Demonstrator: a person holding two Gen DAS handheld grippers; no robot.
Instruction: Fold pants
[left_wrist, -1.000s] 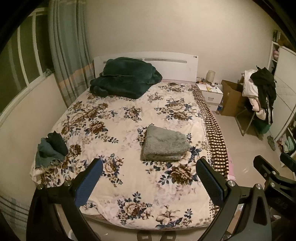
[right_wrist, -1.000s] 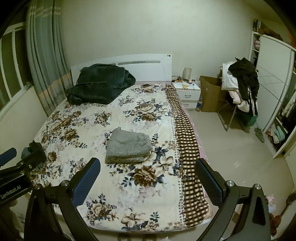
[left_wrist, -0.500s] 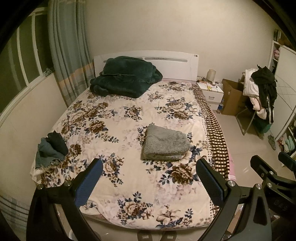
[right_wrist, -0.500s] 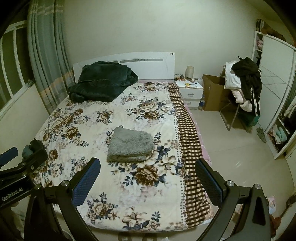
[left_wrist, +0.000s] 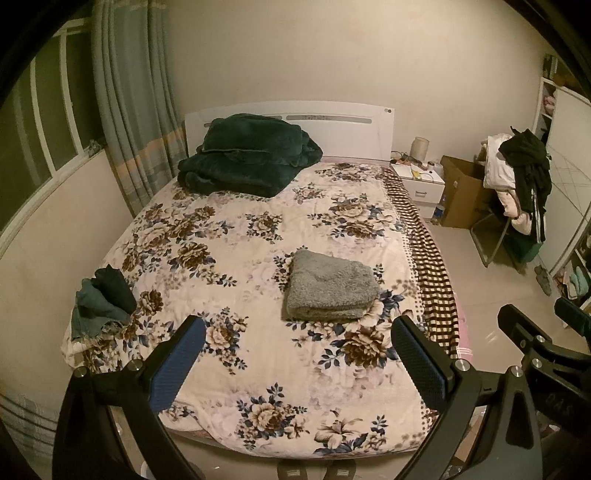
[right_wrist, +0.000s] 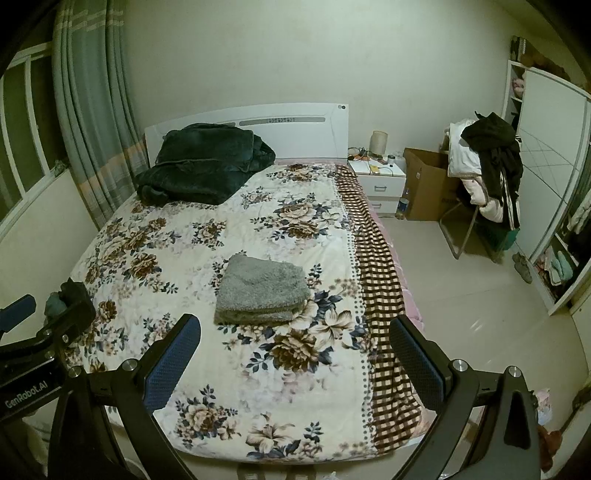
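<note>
Both grippers hang level above the foot of the bed (left_wrist: 332, 398), pointing forward toward the headboard at the top of the frame. The left gripper (left_wrist: 299, 365) fills the lower part of its own view with its two fingers spread wide and nothing between the blue pads; it also shows at the lower left edge of the right view. The right gripper (right_wrist: 295, 365) is likewise released and empty, and its black body shows at the lower right edge of the left view.

The folded grey pants (left_wrist: 330, 286) lie in one neat stack on the floral bedspread, in the middle of both frames and well apart from both grippers. One dark green blanket (left_wrist: 247, 155) is heaped against the headboard at the upper left of the bed. One small bundle of teal and dark cloth (left_wrist: 103, 299) sits at the left edge of the bed. One nightstand (right_wrist: 378, 177), one cardboard box (right_wrist: 424, 184) and one chair piled with clothes (right_wrist: 487, 173) stand at the upper right.

Compared with a second ago, the pants lie unmoved, both grippers have stayed open, and the views have shifted only slightly, the right one pulling a little back from the bed
</note>
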